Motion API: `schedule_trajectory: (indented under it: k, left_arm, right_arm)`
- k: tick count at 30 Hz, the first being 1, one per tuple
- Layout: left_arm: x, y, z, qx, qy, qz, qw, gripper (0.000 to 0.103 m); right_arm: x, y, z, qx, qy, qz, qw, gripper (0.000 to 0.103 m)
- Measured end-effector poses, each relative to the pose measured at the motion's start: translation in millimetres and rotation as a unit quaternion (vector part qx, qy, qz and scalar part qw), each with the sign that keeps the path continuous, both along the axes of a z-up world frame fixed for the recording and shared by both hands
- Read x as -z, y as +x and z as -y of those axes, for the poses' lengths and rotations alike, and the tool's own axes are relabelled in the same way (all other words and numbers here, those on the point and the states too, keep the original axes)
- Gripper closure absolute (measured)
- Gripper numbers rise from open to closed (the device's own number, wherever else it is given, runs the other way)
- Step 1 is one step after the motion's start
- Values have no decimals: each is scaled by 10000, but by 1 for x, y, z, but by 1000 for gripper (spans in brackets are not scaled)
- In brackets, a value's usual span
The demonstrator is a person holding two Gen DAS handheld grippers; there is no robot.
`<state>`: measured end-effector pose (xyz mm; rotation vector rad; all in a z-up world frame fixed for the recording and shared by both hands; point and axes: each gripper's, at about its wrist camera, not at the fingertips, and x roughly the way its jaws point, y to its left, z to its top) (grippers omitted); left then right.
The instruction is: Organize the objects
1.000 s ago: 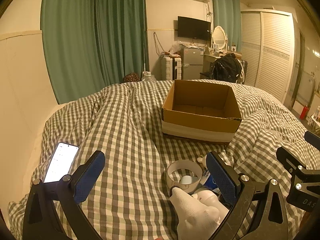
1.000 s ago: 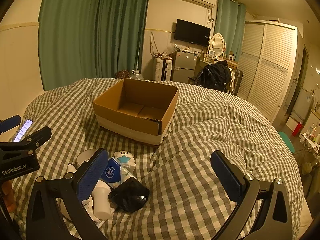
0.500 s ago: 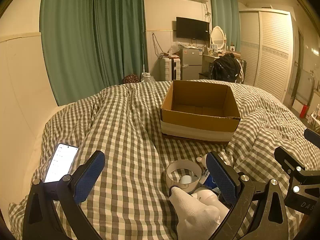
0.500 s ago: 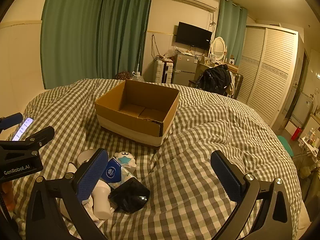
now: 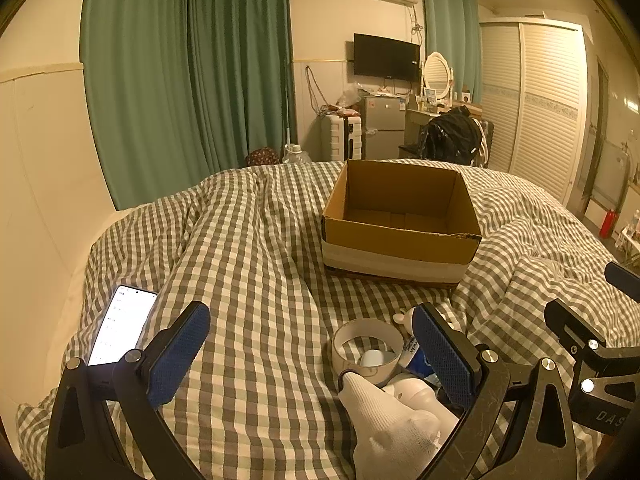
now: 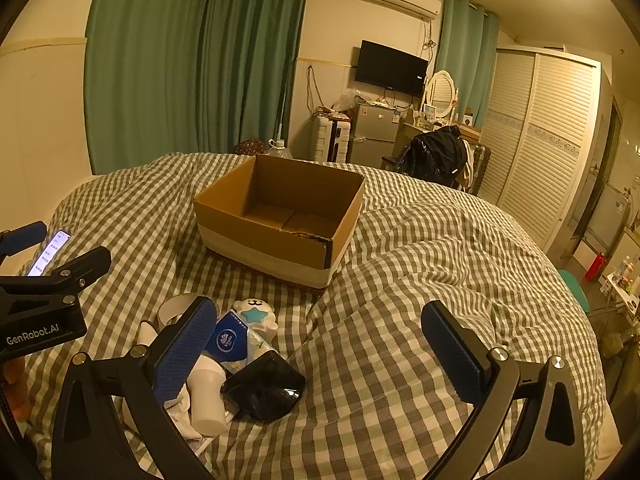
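Note:
An open, empty cardboard box (image 5: 400,220) (image 6: 280,216) sits on the checked bed cover. In front of it lies a pile: a white tape roll (image 5: 368,344), a white sock (image 5: 384,420), a white bottle (image 6: 206,396), a blue packet (image 6: 228,338), a white bear figure with a blue star (image 6: 256,314) and a black pouch (image 6: 266,390). My left gripper (image 5: 312,348) is open, just left of the pile. My right gripper (image 6: 320,344) is open, just right of the pile. Both hold nothing.
A lit phone (image 5: 120,324) lies on the bed cover (image 5: 248,264) at the left edge, near the wall. Green curtains, a TV, a small fridge, a chair with a black bag and a louvred wardrobe stand beyond the bed.
Both views have shifted only slightly; the box sits a touch higher in the right wrist view. Nothing was taken hold of or let go.

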<state>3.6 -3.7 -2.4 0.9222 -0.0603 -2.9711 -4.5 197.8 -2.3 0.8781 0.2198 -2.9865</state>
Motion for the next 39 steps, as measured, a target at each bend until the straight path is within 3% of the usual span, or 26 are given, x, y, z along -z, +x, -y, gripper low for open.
schedule_trajectory:
  k: [23,39]
  left_arm:
    - [-16,9,-7,13,59,-64,10000,0]
    - [-30,30,-15,-75,-22,9,10000,0]
  right_arm:
    - [-12,5,-1,-96,-79,-14,9999,0]
    - [-41,31,-4,-376,-122,-82,9992,0]
